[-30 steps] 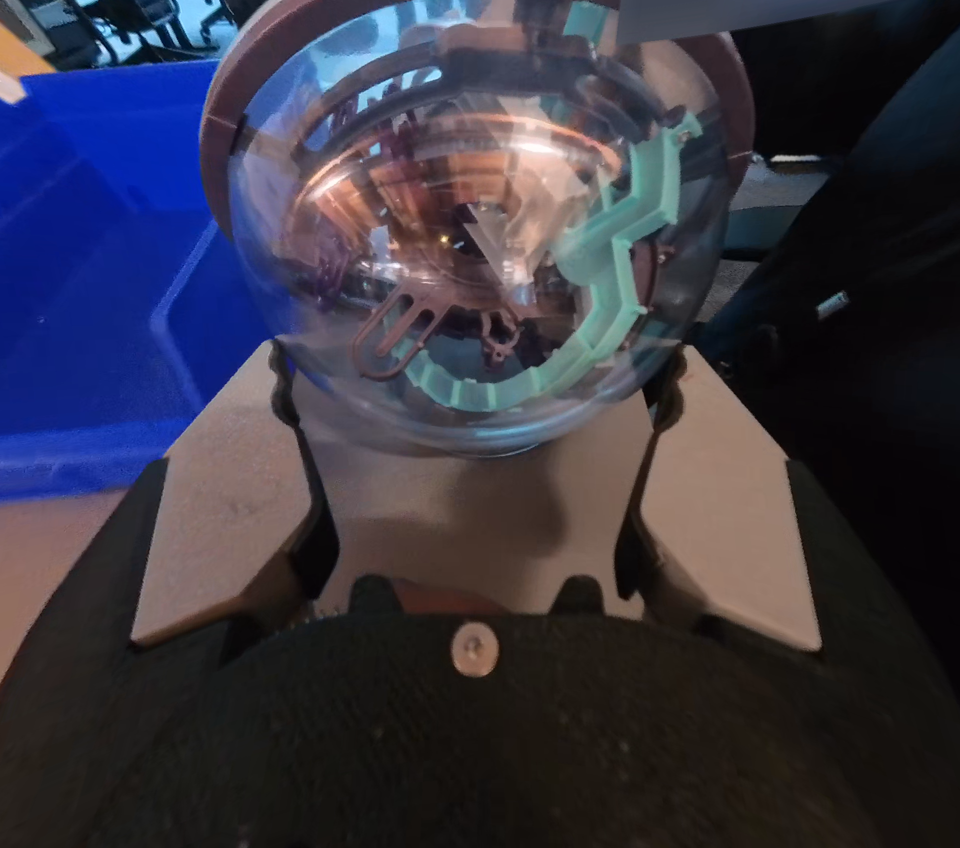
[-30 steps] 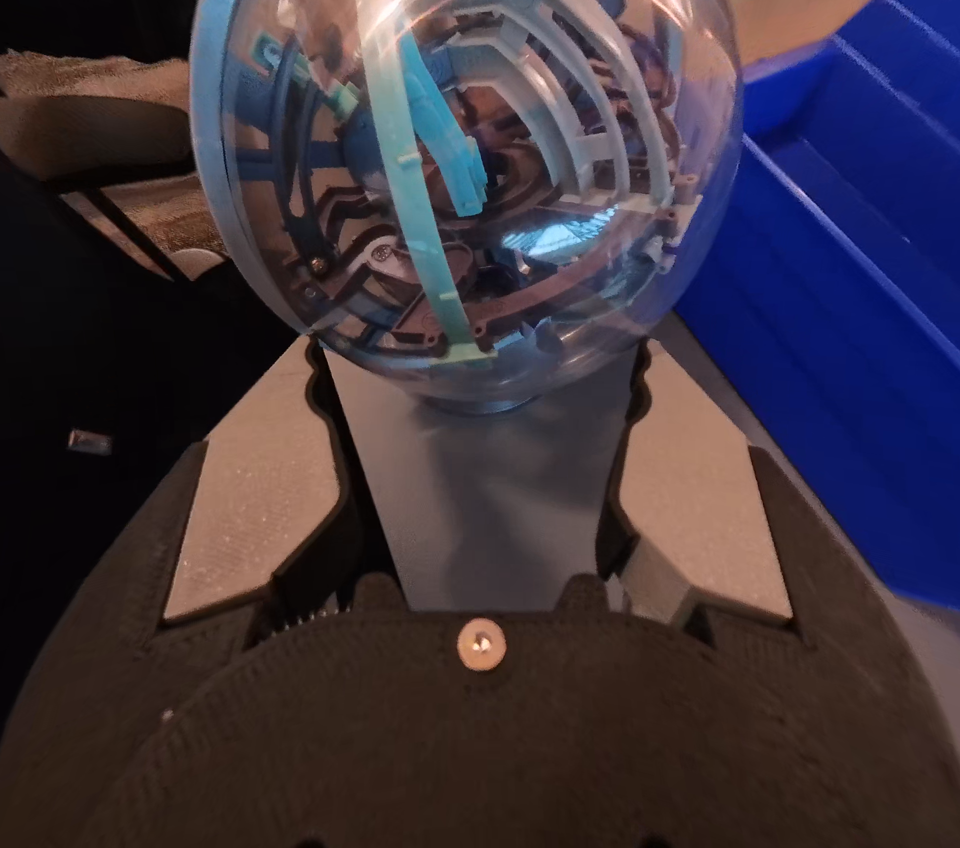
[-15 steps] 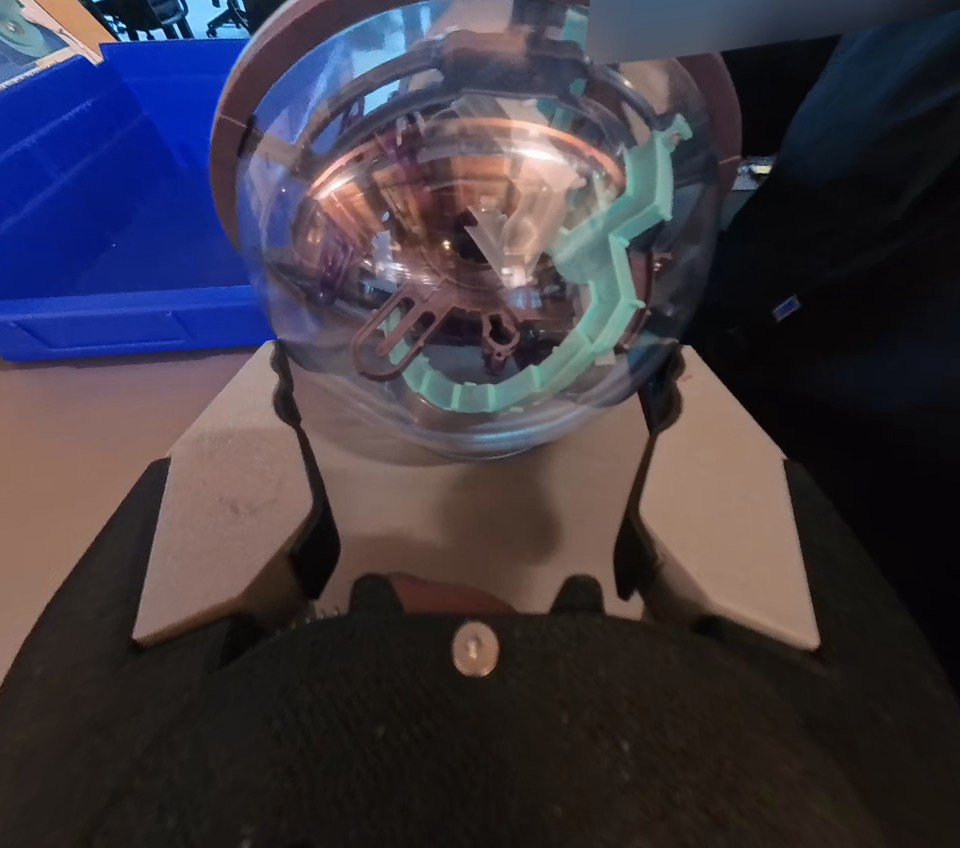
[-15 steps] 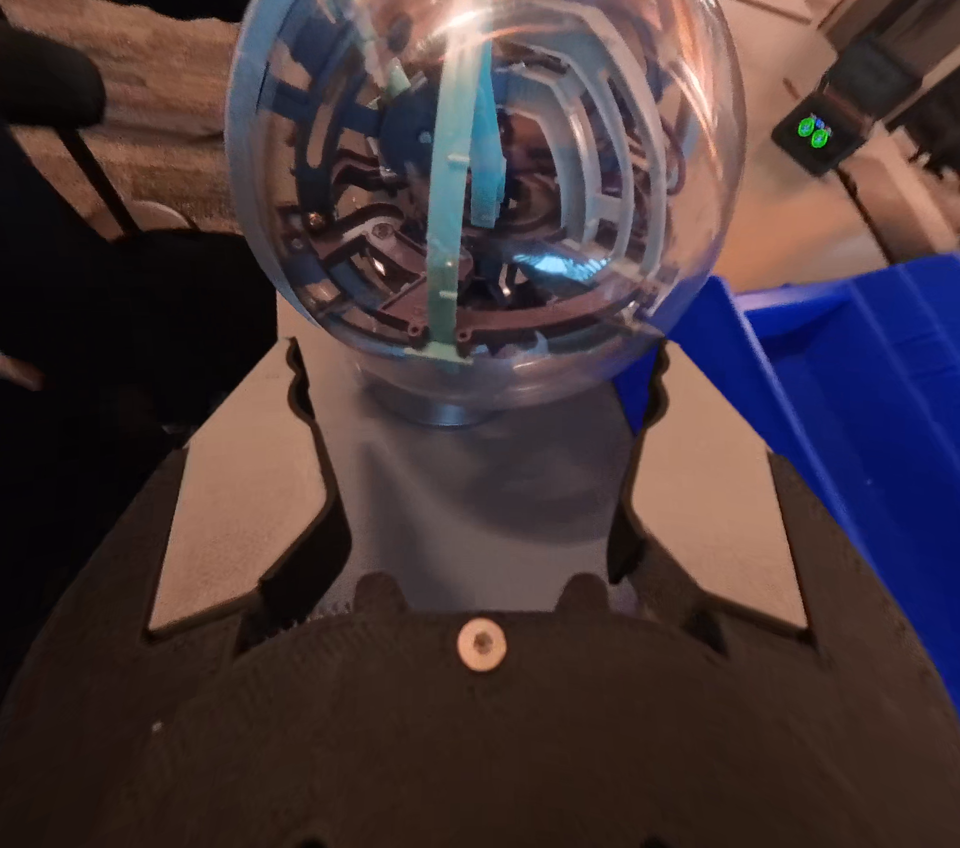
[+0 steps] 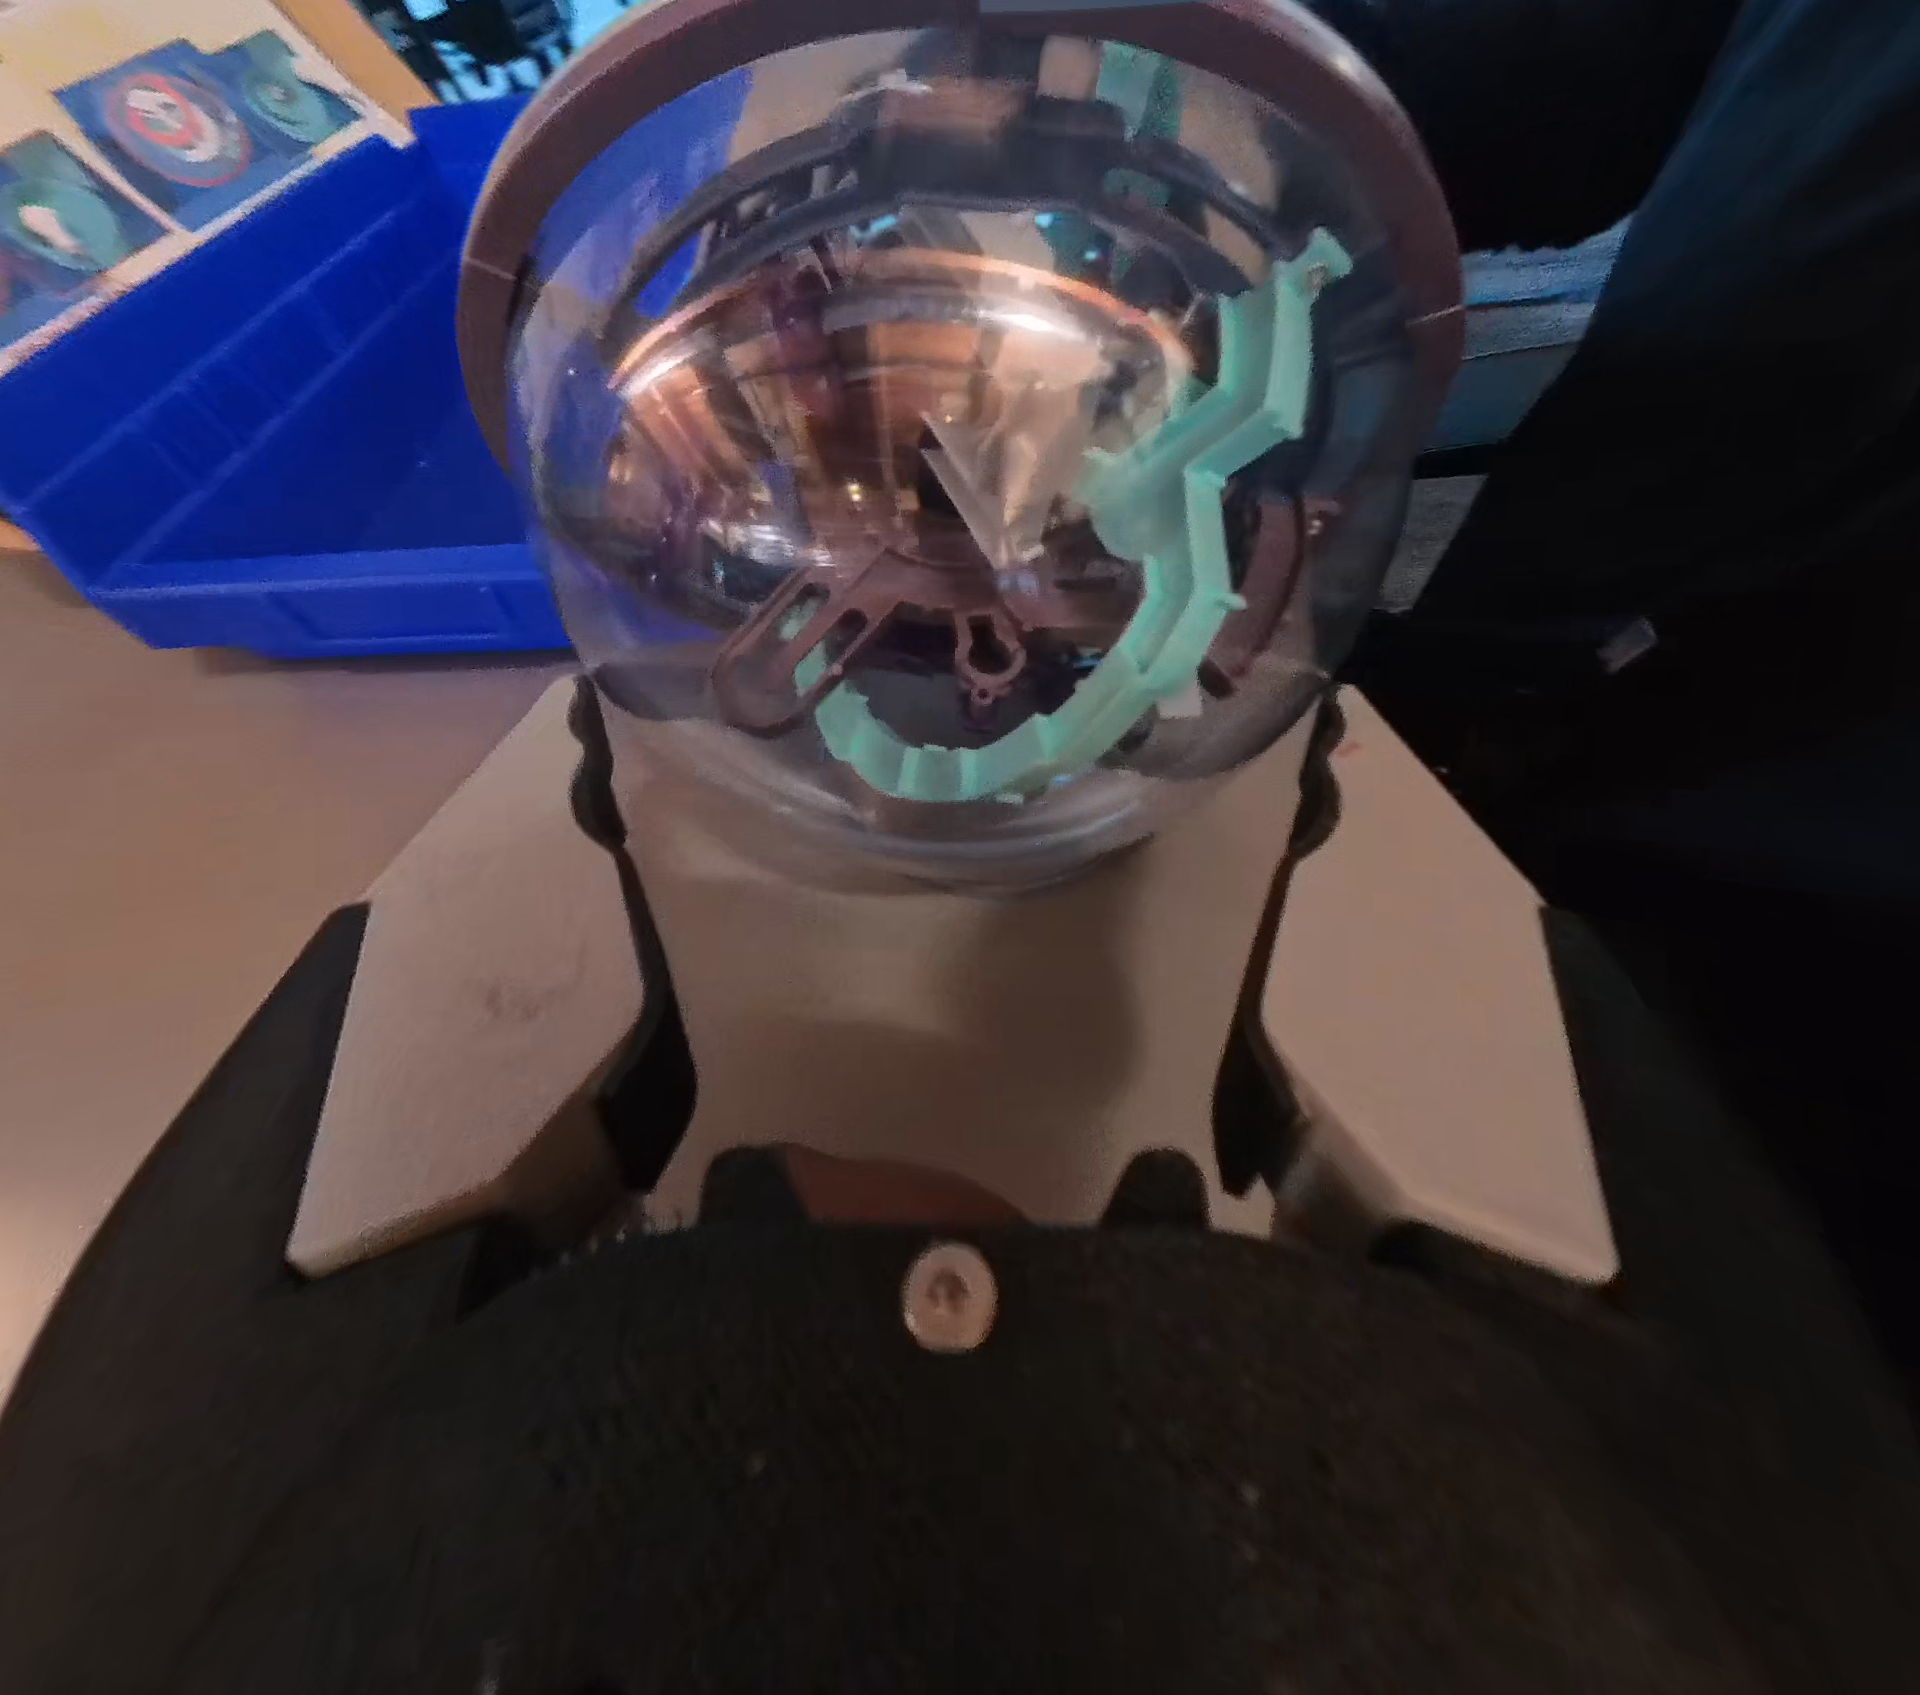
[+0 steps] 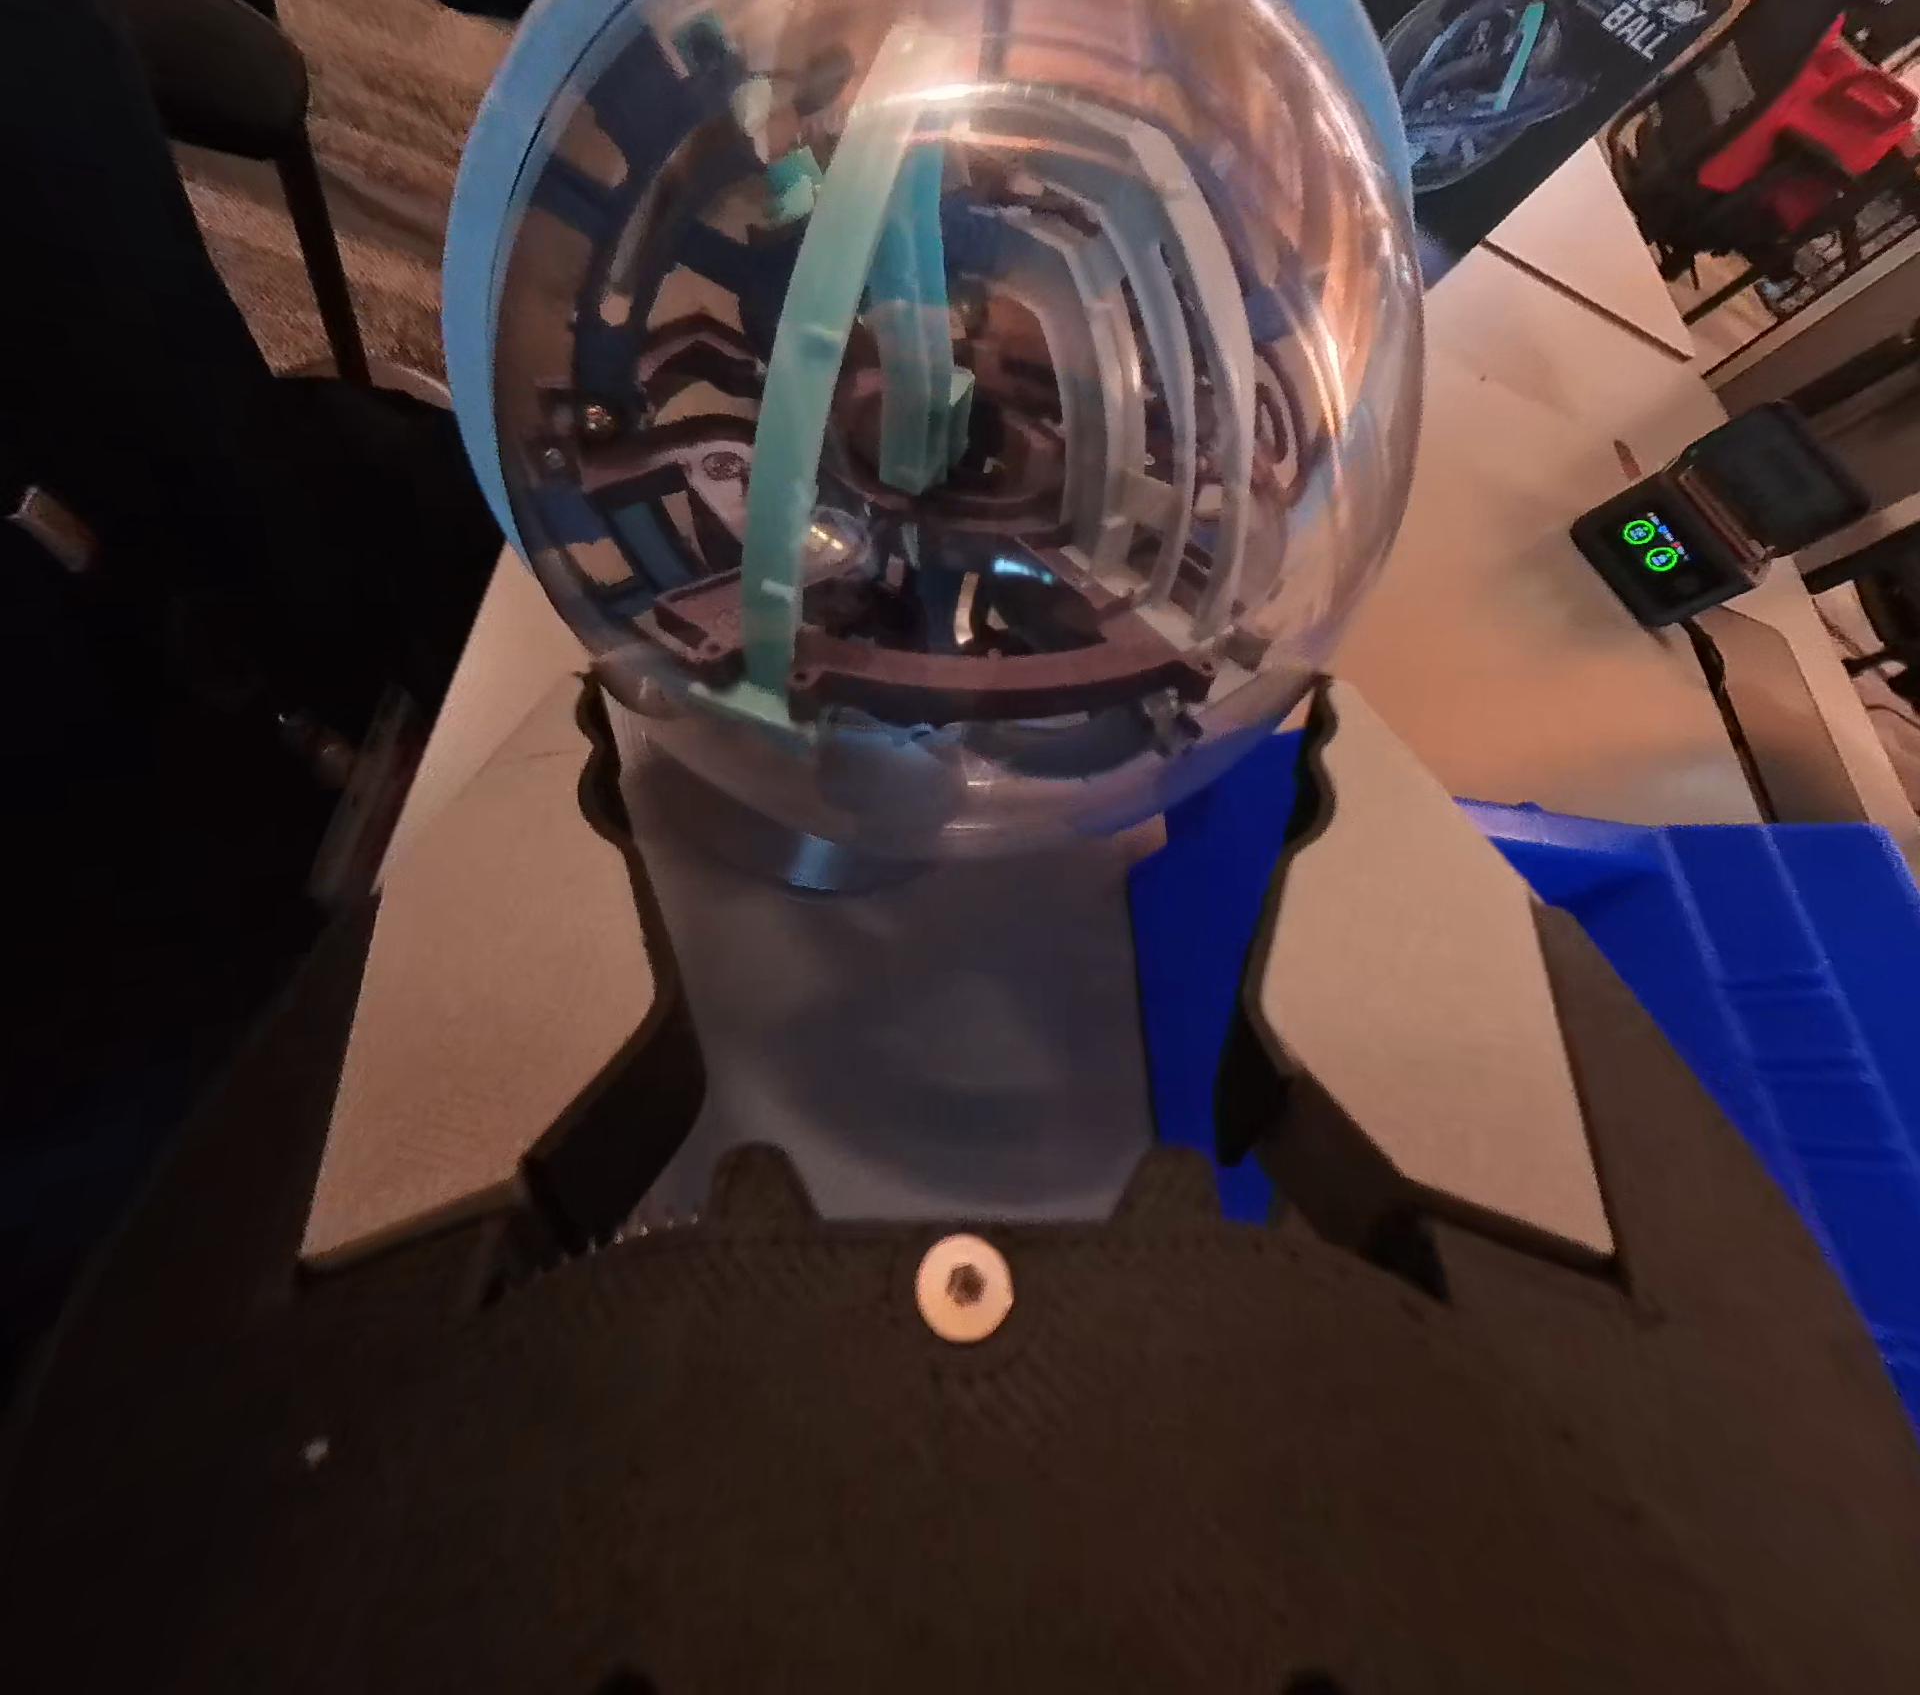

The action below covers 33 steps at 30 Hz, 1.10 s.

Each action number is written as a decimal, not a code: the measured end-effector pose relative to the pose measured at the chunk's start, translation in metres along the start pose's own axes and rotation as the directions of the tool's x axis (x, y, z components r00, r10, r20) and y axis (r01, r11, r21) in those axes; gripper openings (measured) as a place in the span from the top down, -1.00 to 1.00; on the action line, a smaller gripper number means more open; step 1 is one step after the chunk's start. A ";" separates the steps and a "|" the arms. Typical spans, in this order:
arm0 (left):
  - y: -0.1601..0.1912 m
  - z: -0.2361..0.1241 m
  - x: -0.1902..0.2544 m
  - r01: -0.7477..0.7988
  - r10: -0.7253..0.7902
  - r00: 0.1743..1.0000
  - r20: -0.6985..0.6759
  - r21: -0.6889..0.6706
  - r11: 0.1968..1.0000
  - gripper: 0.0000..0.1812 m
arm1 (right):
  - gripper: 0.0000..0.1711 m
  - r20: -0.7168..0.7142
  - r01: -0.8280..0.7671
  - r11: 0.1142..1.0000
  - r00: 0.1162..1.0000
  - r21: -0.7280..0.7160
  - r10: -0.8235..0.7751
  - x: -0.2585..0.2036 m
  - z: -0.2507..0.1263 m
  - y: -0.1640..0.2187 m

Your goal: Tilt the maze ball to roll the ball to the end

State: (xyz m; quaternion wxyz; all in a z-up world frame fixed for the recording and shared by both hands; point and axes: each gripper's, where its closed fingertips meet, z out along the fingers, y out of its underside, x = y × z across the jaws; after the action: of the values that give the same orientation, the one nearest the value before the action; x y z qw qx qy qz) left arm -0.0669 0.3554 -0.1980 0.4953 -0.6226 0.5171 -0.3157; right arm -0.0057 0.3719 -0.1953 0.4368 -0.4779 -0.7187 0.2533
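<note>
Your left gripper (image 5: pixel 951 710) is clamped on the maze ball (image 5: pixel 956 398): the clear globe sits between the two grey fingers (image 5: pixel 499 970), pressed against their dark inner edges at its lower sides. From this gripper you see a brown ring around the far rim of the globe, and a mint green track (image 5: pixel 1174 596) curving along its lower right inside. Ahead and to the left of the gripper a blue bin (image 5: pixel 260 440) rests on the tan table (image 5: pixel 208 793), with a printed board (image 5: pixel 135 87) leaning above it. To the right there is only dark clothing.

Your right gripper (image 6: pixel 951 700) grips the same maze ball (image 6: pixel 935 315) from the opposite side, its fingers (image 6: pixel 468 970) spread wide and touching the globe low on both flanks. Here the rim ring looks blue, and a teal arch (image 6: pixel 800 440) rises through the middle of the maze. A small shiny ball (image 6: pixel 831 549) sits just right of that arch, low in the globe, near the gripper. Behind the right finger lies a blue bin (image 6: pixel 1714 1022). Farther ahead on the right stand a small device (image 6: pixel 1714 523) with green lights and a dark box (image 6: pixel 1507 45) picturing the toy. To the left is a dark chair.
</note>
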 end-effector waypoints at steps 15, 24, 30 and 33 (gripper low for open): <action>-0.010 0.002 -0.009 -0.100 0.107 0.984 0.140 -0.057 0.993 -0.51 | -0.51 0.057 -0.129 0.992 0.990 0.013 0.128 0.004 0.017 0.014; -0.013 -0.001 -0.019 -0.014 0.019 0.999 0.050 -0.089 0.996 -0.52 | -0.50 0.041 -0.242 0.967 0.970 0.084 0.239 0.012 0.013 0.000; -0.016 -0.001 -0.020 0.020 -0.017 0.999 0.029 -0.105 0.994 -0.53 | -0.50 0.053 -0.285 0.954 0.958 0.097 0.281 0.013 0.011 -0.003; -0.018 -0.002 -0.019 0.050 -0.048 0.999 0.022 -0.110 0.993 -0.53 | -0.50 0.072 -0.314 0.944 0.949 0.104 0.308 0.013 0.010 -0.004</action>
State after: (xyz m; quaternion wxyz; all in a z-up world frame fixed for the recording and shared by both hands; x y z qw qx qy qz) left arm -0.0676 0.3727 -0.1780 0.4570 -0.6645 0.5138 -0.2926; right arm -0.0185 0.3827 -0.1923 0.3979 -0.5525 -0.6304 0.3728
